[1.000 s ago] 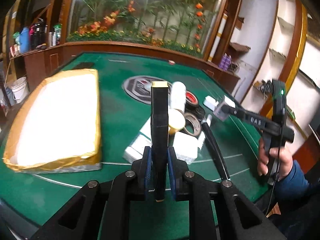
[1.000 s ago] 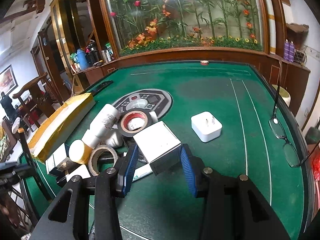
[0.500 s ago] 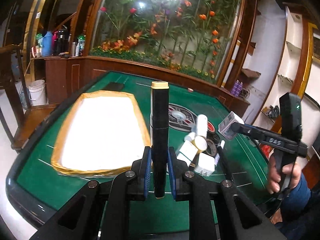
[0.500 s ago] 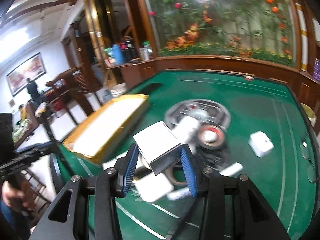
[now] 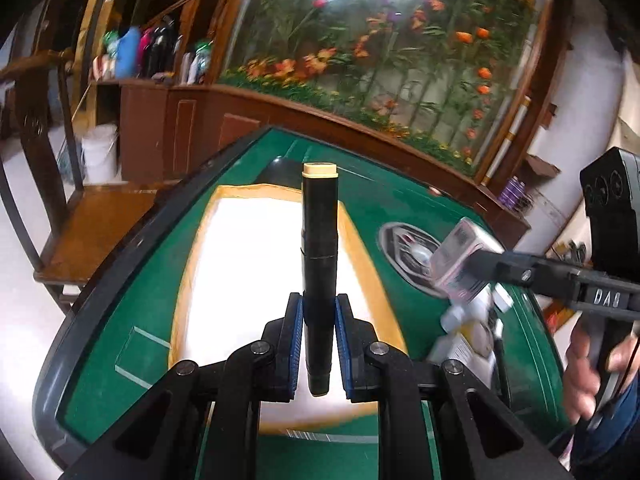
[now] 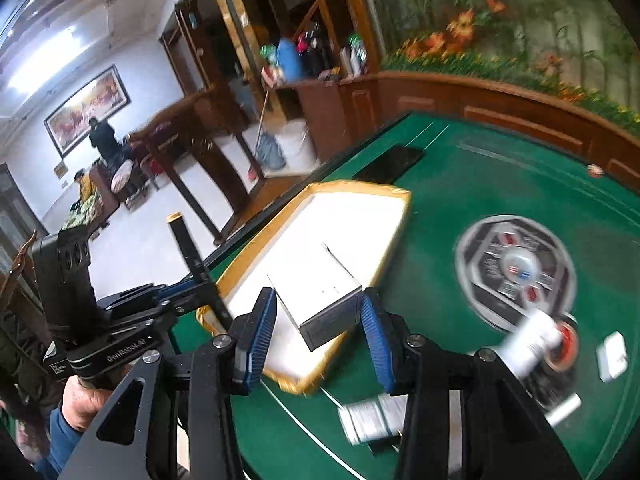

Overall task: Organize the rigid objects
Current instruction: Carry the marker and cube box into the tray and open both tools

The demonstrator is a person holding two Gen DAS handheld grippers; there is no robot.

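left claw [image 5: 316, 336] clamps marker [image 5: 319, 248], axis 12 o'clock over tray [image 5: 248, 264] | right claw [image 6: 318, 330] grips box [image 6: 320, 300], tray at 12

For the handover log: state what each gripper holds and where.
Left gripper clamps the black marker near its lower end; right gripper clamps the white box by its sides.

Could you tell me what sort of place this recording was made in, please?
Probably a game or mahjong room in a home or clubhouse: a green felt table with a central console, wooden cabinets, and a floral wall mural.
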